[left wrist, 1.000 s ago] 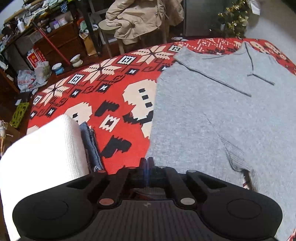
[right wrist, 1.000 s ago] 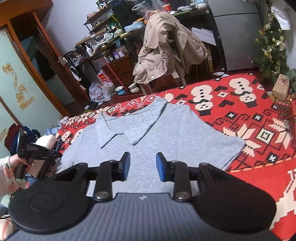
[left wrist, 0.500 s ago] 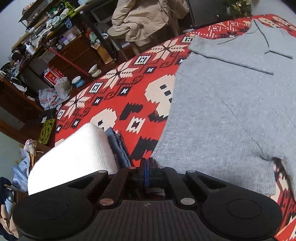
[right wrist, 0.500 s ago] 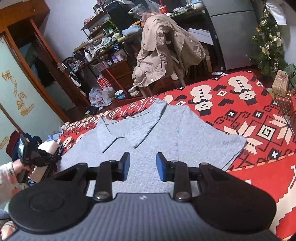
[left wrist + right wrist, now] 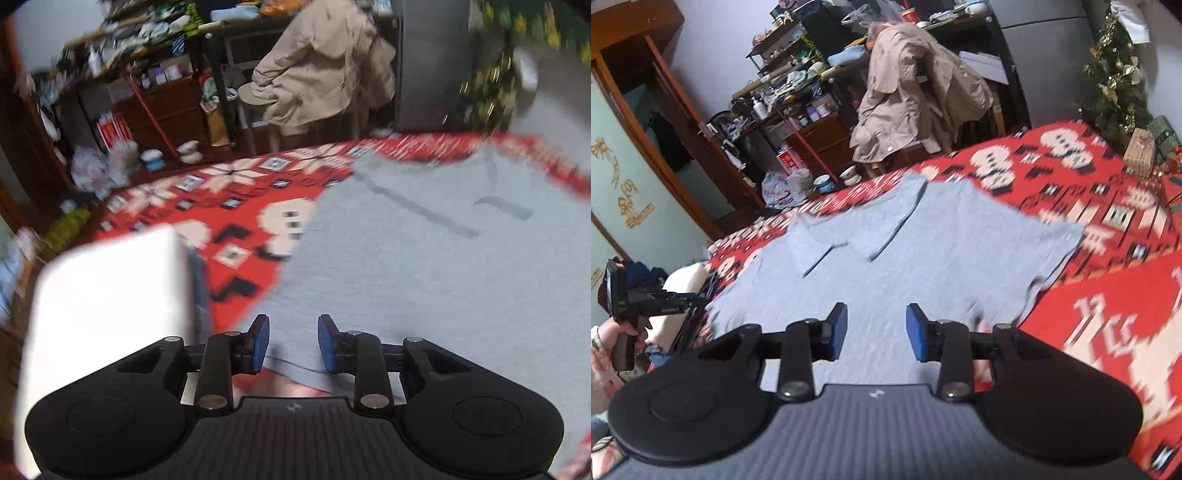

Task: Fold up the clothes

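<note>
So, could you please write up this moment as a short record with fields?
garment: grey shirt, spread flat, not yet folded
surface: red patterned blanket
left hand-held gripper: open, above the shirt's near edge
right hand-held gripper: open, over the shirt, holding nothing
stack: white folded cloth left of the shirt
background: beige coat over a chair
image quality: left view blurred

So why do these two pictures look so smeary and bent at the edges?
Left wrist view: motion blur smears the grey shirt, red blanket and white folded stack; only the left tongs stay sharp. Right wrist view: milder blur, worst on the blanket at right; fisheye curves the doorframe.
</note>
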`<state>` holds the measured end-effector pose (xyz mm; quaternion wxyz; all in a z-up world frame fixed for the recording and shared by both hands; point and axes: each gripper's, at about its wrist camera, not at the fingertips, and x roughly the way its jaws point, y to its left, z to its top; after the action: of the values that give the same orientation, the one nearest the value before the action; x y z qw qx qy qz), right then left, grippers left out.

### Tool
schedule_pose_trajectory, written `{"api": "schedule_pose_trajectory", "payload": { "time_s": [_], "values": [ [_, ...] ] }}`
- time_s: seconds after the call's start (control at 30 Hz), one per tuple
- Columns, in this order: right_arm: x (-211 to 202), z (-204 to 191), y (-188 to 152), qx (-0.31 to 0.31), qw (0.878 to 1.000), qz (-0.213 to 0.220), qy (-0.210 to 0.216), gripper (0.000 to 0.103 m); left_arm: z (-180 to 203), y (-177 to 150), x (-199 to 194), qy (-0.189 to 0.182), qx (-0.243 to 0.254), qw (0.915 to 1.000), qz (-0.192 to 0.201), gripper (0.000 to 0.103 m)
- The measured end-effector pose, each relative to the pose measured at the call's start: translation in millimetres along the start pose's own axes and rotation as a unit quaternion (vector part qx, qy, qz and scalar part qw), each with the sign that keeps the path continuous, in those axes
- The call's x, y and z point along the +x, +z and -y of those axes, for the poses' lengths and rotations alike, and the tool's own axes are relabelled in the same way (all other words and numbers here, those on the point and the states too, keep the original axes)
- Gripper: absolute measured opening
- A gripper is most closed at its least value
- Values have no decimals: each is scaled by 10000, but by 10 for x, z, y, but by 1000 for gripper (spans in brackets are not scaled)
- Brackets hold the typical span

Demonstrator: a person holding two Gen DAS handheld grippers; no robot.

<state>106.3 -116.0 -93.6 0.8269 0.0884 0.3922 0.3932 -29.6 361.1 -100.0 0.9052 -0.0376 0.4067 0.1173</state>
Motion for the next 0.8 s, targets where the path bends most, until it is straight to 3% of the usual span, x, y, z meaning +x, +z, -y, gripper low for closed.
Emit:
{"api": "schedule_pose_trajectory", "payload": {
  "time_s": [0.1, 0.13, 0.17, 0.23, 0.3, 0.53, 0.67, 0.8],
  "values": [
    [8, -158, -222, -102, 9999, 9, -59, 38, 188, -137, -18, -343, -123, 9992, 164, 23],
    [8, -208, -289, -140, 9998, 26, -113, 38, 239, -174, 19, -413, -152, 9989, 155, 11],
    [13, -255, -351, -178, 9997, 38, -157, 38, 281, -208, 67, -474, -202, 9986, 127, 7],
    [40, -347, -465, -333, 9990, 46, -295, 37, 361, -284, 167, -567, -287, 9980, 51, 7],
    [78, -432, -570, -587, 9970, 31, -503, 29, 415, -382, 200, -523, -282, 9982, 57, 7],
    [130, -336, -870, -562, 9948, -266, -805, 28, 408, -567, 64, -378, -435, 9982, 136, 10],
    [93, -251, -1005, -467, 9946, -342, -861, 28, 378, -678, -52, -494, -703, 9962, 133, 10],
    [-25, -238, -1056, -395, 9952, -271, -855, 29, 393, -832, -221, -1019, -1197, 9875, 118, 10]
  ]
}}
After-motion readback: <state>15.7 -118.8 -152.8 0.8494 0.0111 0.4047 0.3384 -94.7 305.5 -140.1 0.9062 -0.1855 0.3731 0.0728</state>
